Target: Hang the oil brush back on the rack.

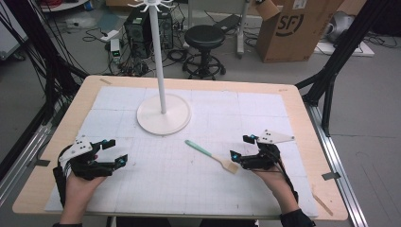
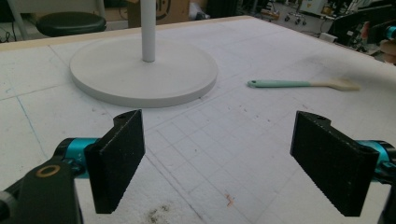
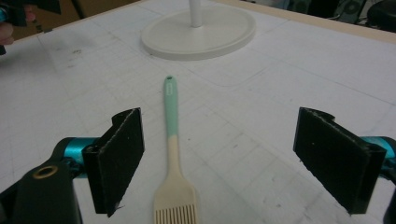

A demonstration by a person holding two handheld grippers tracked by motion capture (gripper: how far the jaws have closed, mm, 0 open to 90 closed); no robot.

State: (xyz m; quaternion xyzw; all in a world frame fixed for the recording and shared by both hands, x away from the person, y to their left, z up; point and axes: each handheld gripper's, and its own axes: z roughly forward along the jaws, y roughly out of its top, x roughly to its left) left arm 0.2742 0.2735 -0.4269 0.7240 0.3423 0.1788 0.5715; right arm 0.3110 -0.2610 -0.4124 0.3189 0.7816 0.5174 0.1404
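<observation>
The high view takes in the whole worktop (image 1: 302, 142): pale wood at the rim, covered by a white gridded mat (image 1: 179, 179), with a stool (image 1: 204, 38), a cardboard box (image 1: 295, 28) and tangled cables on the floor beyond its far edge. From there the pastry brush (image 1: 211, 156) is a small slanted stroke near the middle of the mat, its bristle end just left of the right claw (image 1: 239, 147) and its handle end pointing far-left toward the white stand (image 1: 163, 113).

The right claw's own view gives the detail that is lost from above. The brush (image 3: 173, 154) has a mint-green handle with a small hole at the far tip, a cream neck, and a flat cream head cut into fine comb-like bristles. It lies flat on the mat between the two jaws, nearer the left one and touching neither. The jaws are flat black pads with a grainy face, standing wide apart.

The left claw (image 1: 115, 151) view shows the brush (image 2: 303, 84) side-on and well off to the far right, and the stand's (image 2: 144, 70) smooth round base and plain white pole closer by. Its jaws are also spread wide, over bare mat with a few dark specks.
</observation>
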